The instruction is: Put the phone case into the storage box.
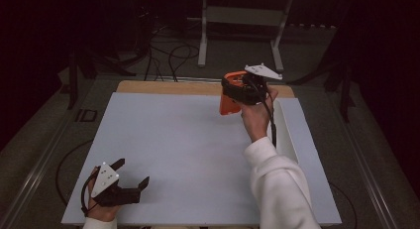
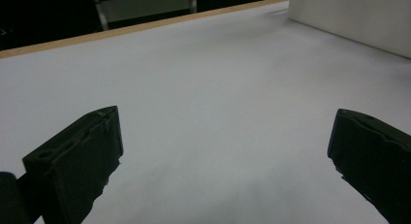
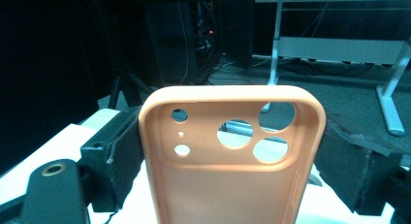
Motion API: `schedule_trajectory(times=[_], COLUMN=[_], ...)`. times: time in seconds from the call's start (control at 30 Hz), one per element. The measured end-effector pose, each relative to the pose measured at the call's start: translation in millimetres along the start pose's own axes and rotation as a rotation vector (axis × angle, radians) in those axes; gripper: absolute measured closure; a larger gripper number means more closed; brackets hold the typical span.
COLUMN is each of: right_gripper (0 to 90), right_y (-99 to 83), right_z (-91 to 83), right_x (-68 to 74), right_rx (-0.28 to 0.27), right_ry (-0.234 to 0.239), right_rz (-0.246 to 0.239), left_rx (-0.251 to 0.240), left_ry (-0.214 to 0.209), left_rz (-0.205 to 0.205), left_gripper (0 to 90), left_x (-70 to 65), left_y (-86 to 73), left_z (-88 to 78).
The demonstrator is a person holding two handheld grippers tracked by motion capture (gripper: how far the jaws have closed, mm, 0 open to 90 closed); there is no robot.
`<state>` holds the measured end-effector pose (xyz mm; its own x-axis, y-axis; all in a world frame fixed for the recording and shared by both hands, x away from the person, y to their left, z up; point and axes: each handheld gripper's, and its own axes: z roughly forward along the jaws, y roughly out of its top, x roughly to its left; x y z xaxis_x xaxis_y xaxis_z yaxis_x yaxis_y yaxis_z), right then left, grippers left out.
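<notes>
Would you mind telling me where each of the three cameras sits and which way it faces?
High view: above the person's side, looking forward and down on the white table; both hands, left gripper and right gripper show.
Left gripper view: rides the left gripper, looking across the table; its jaws stand apart.
Right gripper view: rides the right gripper, jaws clamping an orange phone case.
Shared: the case in high and right gripper views.

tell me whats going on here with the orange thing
A person at a white table has a handheld gripper in each hand. The right tongs are shut on an orange phone case, clamping it by its two long edges and holding it raised over the far side of the table; in the right gripper view the case stands upright with its camera cutouts at the top. The left tongs sit low at the near left corner, jaws wide open with nothing between them.
</notes>
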<state>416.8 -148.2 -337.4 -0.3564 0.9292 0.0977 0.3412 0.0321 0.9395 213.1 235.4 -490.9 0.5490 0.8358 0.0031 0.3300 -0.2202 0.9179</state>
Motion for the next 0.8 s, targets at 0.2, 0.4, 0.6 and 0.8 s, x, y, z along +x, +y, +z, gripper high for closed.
schedule_trajectory(times=[0.2,0.4,0.6,0.8], right_gripper=[16.7,16.7,16.7,16.7], right_y=[-1.0,0.1,-0.4,-0.3], right_z=[2.6,2.9,3.9,4.4], right_x=[-1.8,-5.0,-9.1,-13.0], right_rx=[0.002,0.0,0.002,0.001], right_ry=[-0.005,-0.008,-0.015,-0.021], right_rz=[0.003,0.006,0.008,0.011], left_rx=[-0.001,-0.002,-0.003,-0.001], left_ry=[0.003,0.003,0.003,0.003], left_rz=[-0.003,-0.005,-0.006,-0.006], left_gripper=[0.0,0.1,0.1,0.0], left_x=[0.7,0.5,0.5,0.3], left_y=[-0.1,-0.1,-0.1,-0.2], left_z=[-0.3,0.0,0.0,0.3])
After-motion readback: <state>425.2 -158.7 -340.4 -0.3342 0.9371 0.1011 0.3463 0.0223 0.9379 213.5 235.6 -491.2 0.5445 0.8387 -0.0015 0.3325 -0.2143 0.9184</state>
